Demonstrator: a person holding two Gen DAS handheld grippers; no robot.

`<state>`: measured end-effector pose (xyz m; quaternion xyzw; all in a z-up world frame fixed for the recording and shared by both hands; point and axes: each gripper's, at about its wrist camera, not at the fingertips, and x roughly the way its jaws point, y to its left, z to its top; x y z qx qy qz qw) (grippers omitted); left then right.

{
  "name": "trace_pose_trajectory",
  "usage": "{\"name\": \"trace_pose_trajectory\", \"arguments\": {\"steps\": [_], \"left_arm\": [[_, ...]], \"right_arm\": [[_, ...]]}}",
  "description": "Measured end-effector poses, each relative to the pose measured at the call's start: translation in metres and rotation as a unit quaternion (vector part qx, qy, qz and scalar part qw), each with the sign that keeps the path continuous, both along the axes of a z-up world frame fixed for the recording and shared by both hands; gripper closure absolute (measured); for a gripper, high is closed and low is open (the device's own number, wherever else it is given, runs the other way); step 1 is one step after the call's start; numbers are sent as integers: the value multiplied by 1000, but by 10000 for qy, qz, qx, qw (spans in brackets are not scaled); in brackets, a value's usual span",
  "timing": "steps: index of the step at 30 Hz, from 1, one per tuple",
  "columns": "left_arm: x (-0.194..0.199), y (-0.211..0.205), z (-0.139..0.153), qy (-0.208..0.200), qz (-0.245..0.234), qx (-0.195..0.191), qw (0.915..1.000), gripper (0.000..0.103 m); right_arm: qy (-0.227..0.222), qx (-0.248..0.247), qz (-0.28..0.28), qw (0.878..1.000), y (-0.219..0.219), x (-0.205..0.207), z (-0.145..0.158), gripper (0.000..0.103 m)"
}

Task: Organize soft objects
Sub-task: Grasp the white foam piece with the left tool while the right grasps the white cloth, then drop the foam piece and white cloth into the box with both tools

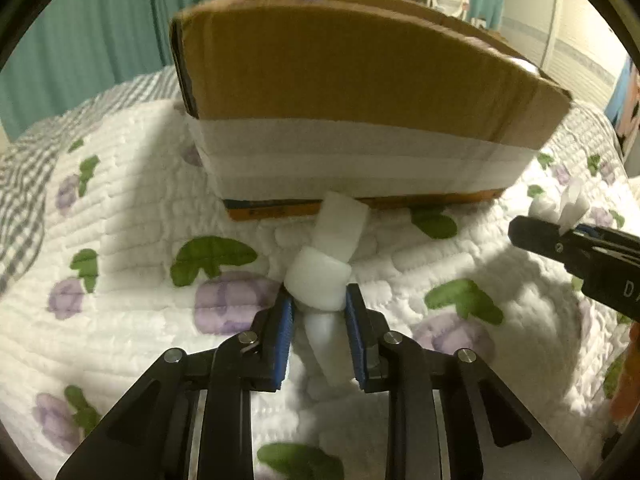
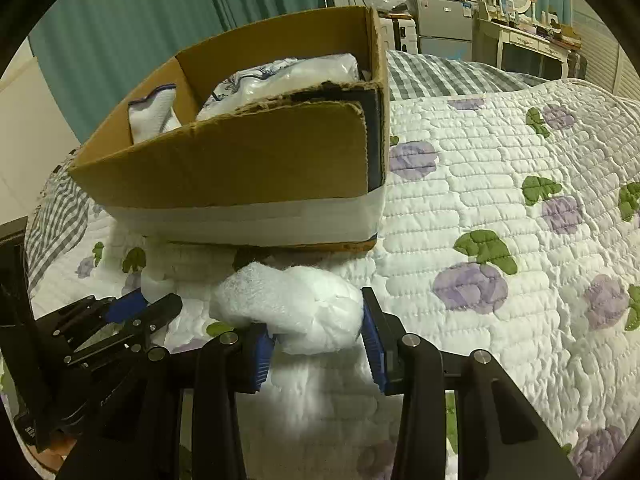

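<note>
The left gripper point(image 1: 319, 300) is pinched narrow on a white foam strip point(image 1: 318, 280), gripped near its middle so both ends flop: one toward the box point(image 1: 340, 80), one back between the fingers. The right gripper point(image 2: 316, 334) is closed on a white fluffy wad point(image 2: 288, 304), squashing it slightly between the blue pads point(image 2: 370, 334). Both pieces hang just above the quilted bed point(image 2: 500, 200), near the front wall of the box, likely held ready for lifting over the rim. The box already holds folded white cloth point(image 2: 280, 76) behind a divider. Far off stand green curtains point(image 2: 140, 40).
</note>
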<state>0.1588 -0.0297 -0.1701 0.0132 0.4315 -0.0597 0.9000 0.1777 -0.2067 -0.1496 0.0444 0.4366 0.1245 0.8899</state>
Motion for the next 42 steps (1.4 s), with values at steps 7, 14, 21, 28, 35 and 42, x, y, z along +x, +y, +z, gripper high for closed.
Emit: {"name": "trace_pose_trajectory", "arguments": {"steps": [7,14,21,28,35,42], "left_arm": [[-33,2,25,-238,-184,-77,9995,79],[-74,-11,67,-638,-411,-47,9971,79],[-89,-18,107,-993,-514,-136,9936,79],[-84,-17,161,-1512,-590,-96,9867,79],[-39,-19,199,-1895,-612,15,9800,78],[28,-22,194,-1771,-609,92,9823,77]], "right_arm": [[-161,34,156,9997,11,-18,11,64],[-422,56,320,9986,17,-66,34,64],[-651,134,413,9969,21,-102,60,64],[-1109,132,515,9924,19,-96,110,64],[-1526,50,702,9858,25,-47,159,64],[-1481,-2,701,9865,39,33,167,64]]}}
